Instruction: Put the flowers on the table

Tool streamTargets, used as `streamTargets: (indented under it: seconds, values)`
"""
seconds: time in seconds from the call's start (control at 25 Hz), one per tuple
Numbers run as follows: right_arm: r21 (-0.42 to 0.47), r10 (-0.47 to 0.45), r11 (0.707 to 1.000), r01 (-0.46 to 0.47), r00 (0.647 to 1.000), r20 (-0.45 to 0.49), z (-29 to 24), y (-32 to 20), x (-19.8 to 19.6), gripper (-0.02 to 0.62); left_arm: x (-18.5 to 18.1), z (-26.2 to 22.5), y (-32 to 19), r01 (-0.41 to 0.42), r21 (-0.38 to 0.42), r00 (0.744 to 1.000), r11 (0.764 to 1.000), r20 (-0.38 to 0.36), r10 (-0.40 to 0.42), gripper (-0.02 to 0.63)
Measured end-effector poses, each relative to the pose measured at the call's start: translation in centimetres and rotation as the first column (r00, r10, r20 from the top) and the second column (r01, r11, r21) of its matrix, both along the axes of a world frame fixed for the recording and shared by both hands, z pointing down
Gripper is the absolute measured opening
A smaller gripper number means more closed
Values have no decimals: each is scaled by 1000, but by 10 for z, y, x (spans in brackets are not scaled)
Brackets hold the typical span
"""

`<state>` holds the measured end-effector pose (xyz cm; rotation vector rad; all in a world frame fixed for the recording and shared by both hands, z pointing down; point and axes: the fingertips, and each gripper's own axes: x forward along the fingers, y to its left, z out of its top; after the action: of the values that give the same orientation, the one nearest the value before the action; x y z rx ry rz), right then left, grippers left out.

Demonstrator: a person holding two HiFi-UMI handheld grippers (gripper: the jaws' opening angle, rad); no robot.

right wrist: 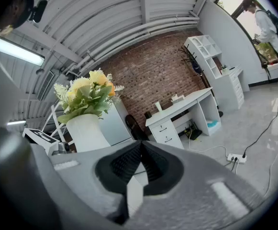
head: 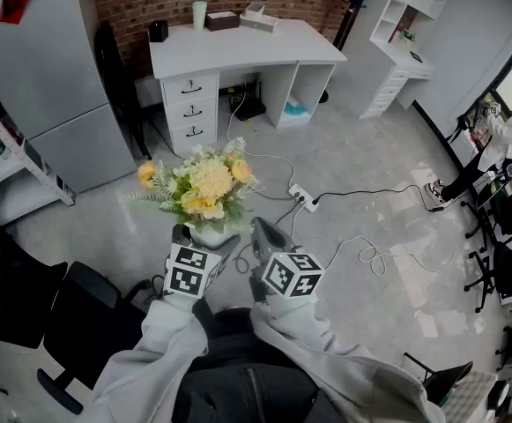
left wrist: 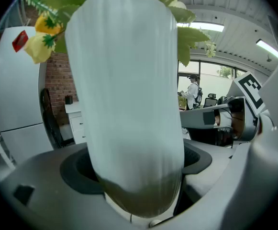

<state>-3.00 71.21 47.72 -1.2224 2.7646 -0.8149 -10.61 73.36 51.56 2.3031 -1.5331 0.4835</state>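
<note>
A bunch of yellow and cream flowers [head: 204, 188] stands in a white ribbed vase [head: 210, 233], held up over the floor. My left gripper [head: 200, 243] is shut on the vase. In the left gripper view the vase [left wrist: 129, 95] fills the space between the widely spread jaws of this gripper [left wrist: 136, 176]. My right gripper [head: 263, 238] hangs just right of the vase, shut and holding nothing. The right gripper view shows its jaws [right wrist: 139, 163] pressed together, with the vase [right wrist: 86, 131] and the flowers [right wrist: 87, 95] to their left. The white desk [head: 238, 49] stands far ahead by the brick wall.
A cup [head: 199, 13] and small boxes [head: 223, 19] sit on the desk. A grey fridge [head: 48, 77] stands at the left and a white shelf unit [head: 407, 16] at the right. A power strip [head: 302, 198] with cables lies on the floor, and a black chair [head: 79, 324] is near my left arm.
</note>
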Motion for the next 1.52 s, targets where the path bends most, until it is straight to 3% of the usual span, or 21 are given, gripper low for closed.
streamTargets:
  seconds: [0.32, 0.56, 0.84, 1.16, 1.52]
  values:
    - [-24, -9, 1000, 9, 1000, 8, 6, 15, 10, 0, 13, 1, 18, 5, -12, 1000, 1000, 8, -5, 460]
    - [-47, 35, 998, -33, 998, 43, 11, 15, 21, 0, 16, 5, 23, 12, -28, 1000, 1000, 3, -12, 460]
    - [-66, 84, 994, -83, 996, 17, 21, -2, 33, 0, 20, 10, 6, -13, -55, 1000, 998, -10, 12, 460]
    - [-65, 83, 994, -83, 997, -5, 22, -62, 34, 0, 27, 13, -60, -59, -55, 998, 997, -26, 58, 460]
    - [-38, 108, 993, -108, 994, -13, 8, -160, 15, 0, 7, -4, -164, -91, -24, 996, 996, -21, 90, 460]
